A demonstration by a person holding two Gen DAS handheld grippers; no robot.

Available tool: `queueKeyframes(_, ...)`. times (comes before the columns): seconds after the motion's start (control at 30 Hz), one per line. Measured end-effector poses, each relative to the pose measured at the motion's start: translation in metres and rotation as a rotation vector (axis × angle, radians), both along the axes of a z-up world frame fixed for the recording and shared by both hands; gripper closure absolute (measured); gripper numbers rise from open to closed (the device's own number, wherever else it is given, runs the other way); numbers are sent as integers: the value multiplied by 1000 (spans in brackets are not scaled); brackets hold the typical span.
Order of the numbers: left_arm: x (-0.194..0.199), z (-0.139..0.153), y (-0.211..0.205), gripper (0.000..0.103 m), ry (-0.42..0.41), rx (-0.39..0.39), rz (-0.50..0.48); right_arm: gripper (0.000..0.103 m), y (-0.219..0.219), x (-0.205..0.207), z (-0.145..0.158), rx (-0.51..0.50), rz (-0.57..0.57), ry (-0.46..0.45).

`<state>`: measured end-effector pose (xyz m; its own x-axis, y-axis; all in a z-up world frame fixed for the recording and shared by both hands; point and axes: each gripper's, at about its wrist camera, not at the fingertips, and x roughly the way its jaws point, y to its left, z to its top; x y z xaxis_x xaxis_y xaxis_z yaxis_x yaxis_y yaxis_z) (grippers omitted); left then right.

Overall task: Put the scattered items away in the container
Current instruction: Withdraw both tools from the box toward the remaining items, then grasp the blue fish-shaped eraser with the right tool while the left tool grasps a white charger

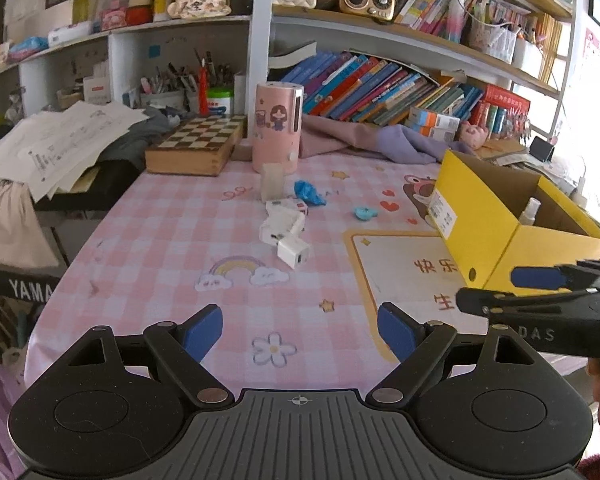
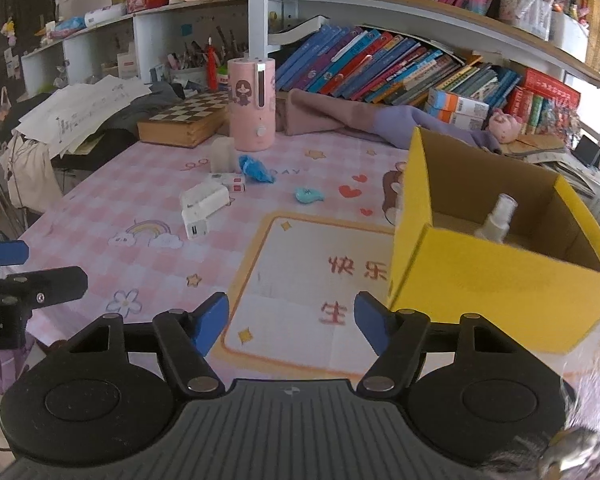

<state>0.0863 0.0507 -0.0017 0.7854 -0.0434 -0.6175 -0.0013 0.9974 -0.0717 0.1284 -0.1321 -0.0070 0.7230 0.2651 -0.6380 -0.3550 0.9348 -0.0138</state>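
We see a table [image 1: 160,240] under a pink checked cloth. On it stand a yellow box [image 2: 480,280], a pink canister [image 1: 276,128] and a chessboard [image 1: 198,144]. Mid-table lie white chargers [image 1: 286,232], a frosted block [image 1: 272,182], a blue wad [image 1: 309,193] and a small blue clip [image 1: 365,213]. Purple cloth [image 1: 380,140] lies by the books.

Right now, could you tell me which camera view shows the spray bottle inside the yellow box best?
The right wrist view: it looks down into the yellow box, showing the spray bottle from cap to body. In the left wrist view the box wall hides all but the bottle's top.
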Motion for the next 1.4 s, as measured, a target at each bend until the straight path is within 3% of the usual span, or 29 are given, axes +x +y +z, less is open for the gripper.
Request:
queueKeyframes(0.5,80,-25,6,16,61,1,17,38,32,96,-6,-25,3,9)
queueKeyframes(0.9,130,-49,4,19,115,-7,5,38,52,169,-21,3,-29,88)
queueKeyframes(1.17,159,-66,1,30,158,-22,11,44,64,205,-36,-26,-21,142)
queueKeyframes(1.4,177,-77,2,53,194,-41,44,44,72,229,-46,-61,-21,157)
